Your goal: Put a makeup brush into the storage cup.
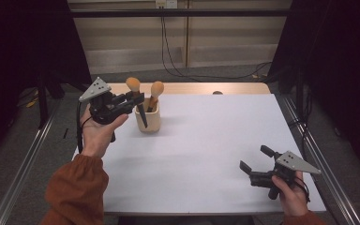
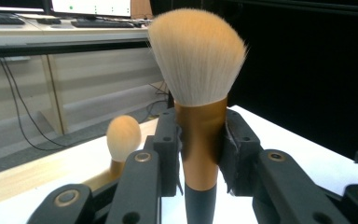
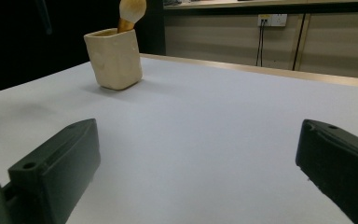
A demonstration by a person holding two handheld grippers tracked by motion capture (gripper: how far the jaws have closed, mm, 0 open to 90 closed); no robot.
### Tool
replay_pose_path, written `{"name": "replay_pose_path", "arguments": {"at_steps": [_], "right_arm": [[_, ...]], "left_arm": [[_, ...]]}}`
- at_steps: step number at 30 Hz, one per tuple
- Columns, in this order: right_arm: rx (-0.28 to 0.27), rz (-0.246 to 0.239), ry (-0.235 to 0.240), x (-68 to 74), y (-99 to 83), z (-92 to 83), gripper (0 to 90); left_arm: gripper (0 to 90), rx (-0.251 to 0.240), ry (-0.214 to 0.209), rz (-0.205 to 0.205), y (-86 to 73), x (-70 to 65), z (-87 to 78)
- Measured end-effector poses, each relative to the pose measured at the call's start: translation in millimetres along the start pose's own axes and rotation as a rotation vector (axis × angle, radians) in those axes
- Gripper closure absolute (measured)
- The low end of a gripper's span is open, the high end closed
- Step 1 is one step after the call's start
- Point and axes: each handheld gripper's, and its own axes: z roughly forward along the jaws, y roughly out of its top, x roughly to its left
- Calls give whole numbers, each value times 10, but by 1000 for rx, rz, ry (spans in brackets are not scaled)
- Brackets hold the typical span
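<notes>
White table top [image 1: 206,140] with a pale wooden strip along its far edge, cream holder cup [image 1: 148,119] standing on it toward the far left corner, one makeup brush [image 1: 155,93] upright inside the cup

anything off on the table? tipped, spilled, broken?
Nothing stands out. The cream holder stands upright with one makeup brush leaning in it. The left tongs grip a second brush by its copper ferrule. The right tongs are open and hold nothing.
</notes>
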Motion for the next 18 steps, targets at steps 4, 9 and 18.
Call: {"name": "replay_pose_path", "arguments": {"at_steps": [4,9,18], "right_arm": [[-1,-5,2,-1,2,-2,0],[-2,-8,1,0,2,-3,0],[-3,-12,1,5,5,-3,0]], "left_arm": [[705,-20,18,-3,72,49,9],[705,-29,26,-8,100,103,32],[705,-45,53,9,118,150,135]]}}
